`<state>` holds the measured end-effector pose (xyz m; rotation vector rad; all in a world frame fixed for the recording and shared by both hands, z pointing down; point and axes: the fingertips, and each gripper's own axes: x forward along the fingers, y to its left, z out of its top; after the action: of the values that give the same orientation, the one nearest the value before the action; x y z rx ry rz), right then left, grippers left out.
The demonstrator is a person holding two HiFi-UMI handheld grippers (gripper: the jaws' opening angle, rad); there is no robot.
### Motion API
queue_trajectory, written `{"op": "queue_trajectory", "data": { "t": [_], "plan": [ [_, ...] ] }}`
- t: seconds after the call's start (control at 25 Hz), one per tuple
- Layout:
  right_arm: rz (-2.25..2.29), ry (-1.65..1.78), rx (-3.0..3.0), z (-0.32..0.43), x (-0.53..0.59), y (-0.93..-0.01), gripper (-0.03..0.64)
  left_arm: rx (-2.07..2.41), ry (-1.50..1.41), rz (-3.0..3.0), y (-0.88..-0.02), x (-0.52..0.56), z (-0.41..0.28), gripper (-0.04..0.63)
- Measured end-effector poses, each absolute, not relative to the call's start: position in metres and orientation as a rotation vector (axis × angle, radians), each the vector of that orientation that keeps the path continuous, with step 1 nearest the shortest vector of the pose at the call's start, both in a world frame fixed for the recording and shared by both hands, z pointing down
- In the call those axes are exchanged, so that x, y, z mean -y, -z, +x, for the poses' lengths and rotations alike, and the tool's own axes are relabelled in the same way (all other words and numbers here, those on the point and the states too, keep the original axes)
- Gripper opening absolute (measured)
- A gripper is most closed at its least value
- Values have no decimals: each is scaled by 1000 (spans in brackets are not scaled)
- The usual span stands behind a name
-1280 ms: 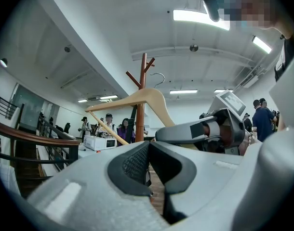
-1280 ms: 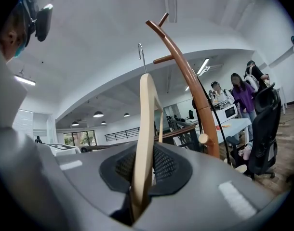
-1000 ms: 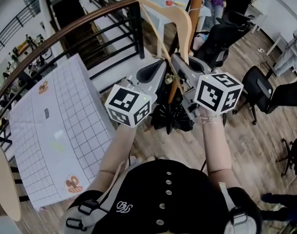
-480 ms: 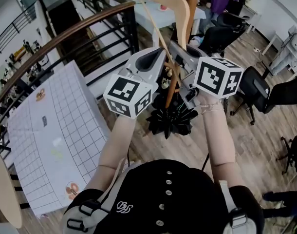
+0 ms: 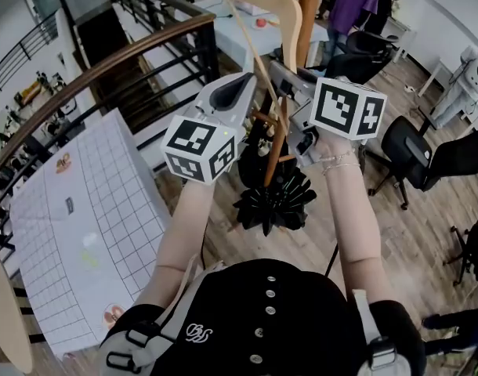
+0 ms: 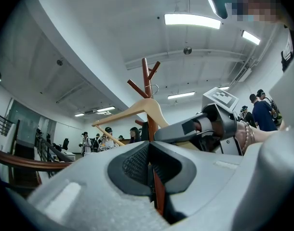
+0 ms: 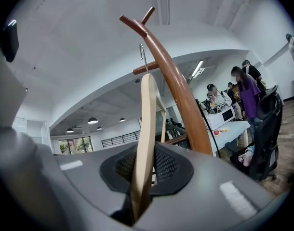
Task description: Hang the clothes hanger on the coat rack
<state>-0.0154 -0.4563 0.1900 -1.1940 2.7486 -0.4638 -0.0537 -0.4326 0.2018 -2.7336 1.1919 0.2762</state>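
I hold a light wooden clothes hanger (image 5: 290, 22) up between both grippers, close to the brown coat rack (image 5: 274, 143). My right gripper (image 5: 280, 70) is shut on one arm of the hanger (image 7: 147, 124), which rises through its jaws (image 7: 146, 170). The metal hook (image 7: 143, 57) stands just left of a curved rack peg (image 7: 180, 95). My left gripper (image 5: 251, 83) is shut (image 6: 149, 165) on a thin brown strip that looks like the hanger's lower bar. In the left gripper view the hanger (image 6: 137, 110) sits in front of the rack's top pegs (image 6: 146, 81).
The rack's black base (image 5: 274, 202) stands on the wood floor below my hands. A curved railing (image 5: 121, 57) and a white gridded table (image 5: 74, 225) are on the left. Black office chairs (image 5: 415, 143) are on the right. People stand by a white table (image 5: 239, 30) behind.
Both grippers have risen together with the hanger, so the hanger's top now sits higher along the rack pole. The rack's base shows further below my hands.
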Motion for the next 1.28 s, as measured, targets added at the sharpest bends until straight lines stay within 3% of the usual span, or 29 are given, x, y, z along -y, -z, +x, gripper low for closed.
{"op": "queue_trajectory", "data": {
  "t": [0.92,1.28],
  "plan": [
    [-1113,637,-2711,-31,471,-184,37,-1166,-296,-2759,-200,444,-52,-2],
    [-1110,627,-2692,-31,469,-189,121,-1159,-293,-2768,-205,441,-49,-2]
  ]
}}
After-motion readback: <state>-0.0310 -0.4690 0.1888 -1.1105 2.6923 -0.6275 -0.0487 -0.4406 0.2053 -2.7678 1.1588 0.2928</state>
